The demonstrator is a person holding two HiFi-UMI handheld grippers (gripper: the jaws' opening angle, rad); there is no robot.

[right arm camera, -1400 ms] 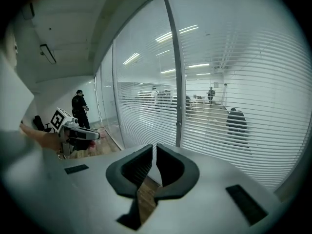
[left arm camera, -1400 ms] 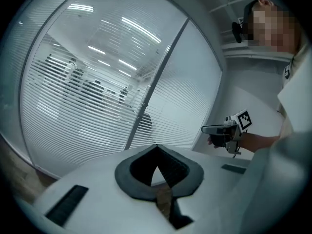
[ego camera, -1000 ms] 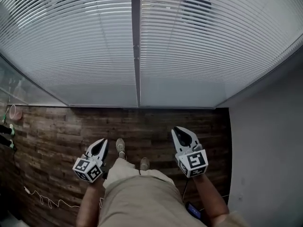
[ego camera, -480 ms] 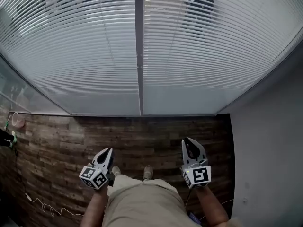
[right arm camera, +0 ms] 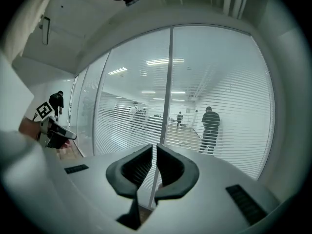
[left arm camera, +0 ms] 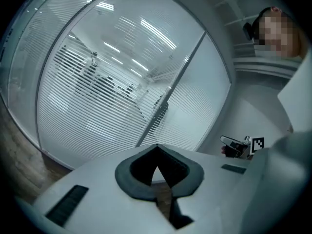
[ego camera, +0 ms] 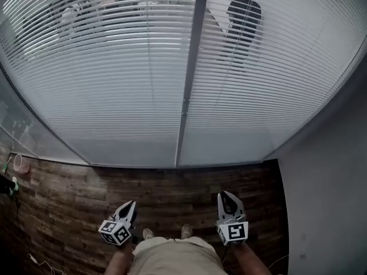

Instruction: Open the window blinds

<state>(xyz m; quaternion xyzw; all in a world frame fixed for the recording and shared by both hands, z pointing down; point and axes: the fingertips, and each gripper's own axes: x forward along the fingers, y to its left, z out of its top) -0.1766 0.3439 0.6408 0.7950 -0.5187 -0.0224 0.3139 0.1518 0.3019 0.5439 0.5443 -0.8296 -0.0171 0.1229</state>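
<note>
Currently the left gripper (ego camera: 128,206) and right gripper (ego camera: 226,197) sit at bottom centre, jaws all but closed and empty. The blinds (ego camera: 114,96) fill the upper frame, well apart. No cord shows; pinching slats instead could bend them.

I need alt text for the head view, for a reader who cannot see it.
The left gripper and right gripper, both shut and empty, point toward lowered window blinds beyond a wooden floor. A person stands behind the blinds.
</note>
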